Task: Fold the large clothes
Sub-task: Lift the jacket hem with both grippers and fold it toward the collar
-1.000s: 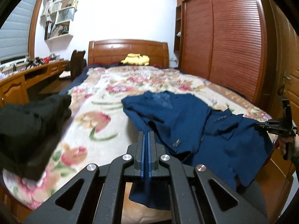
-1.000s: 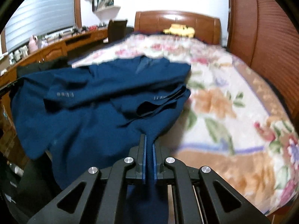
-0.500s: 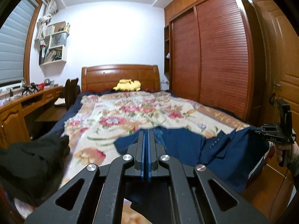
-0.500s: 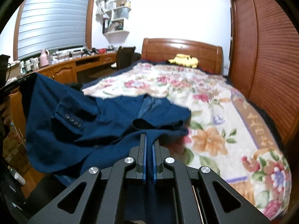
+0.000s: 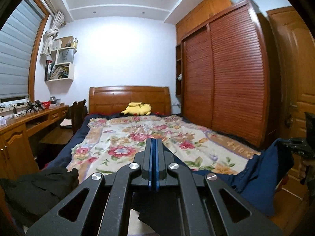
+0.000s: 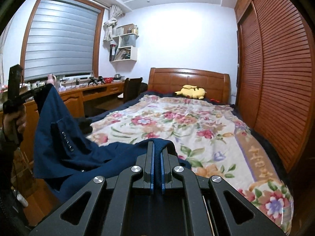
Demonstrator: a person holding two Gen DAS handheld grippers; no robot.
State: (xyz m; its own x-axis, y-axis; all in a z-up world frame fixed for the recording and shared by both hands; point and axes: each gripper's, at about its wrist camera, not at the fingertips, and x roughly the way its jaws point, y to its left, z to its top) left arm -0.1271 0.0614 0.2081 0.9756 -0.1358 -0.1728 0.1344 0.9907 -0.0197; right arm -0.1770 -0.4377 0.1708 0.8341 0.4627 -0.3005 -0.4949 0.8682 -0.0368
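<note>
The bed [image 6: 216, 129], under its flowered blanket, fills the middle of both views. The navy jacket [image 6: 65, 137] hangs in the lower left of the right wrist view, strung between the two tools off the bed's near edge, its lower part sagging toward the floor. It looks soft but weighty, lined cloth that droops and swings, so the hem corners or shoulder seams give the firmest hold. The right tool [image 6: 156, 169] is clenched on a fold of the jacket. The left tool [image 5: 153, 163] is clenched too, probably on a thin edge of it, though the cloth barely shows between the pads.
</note>
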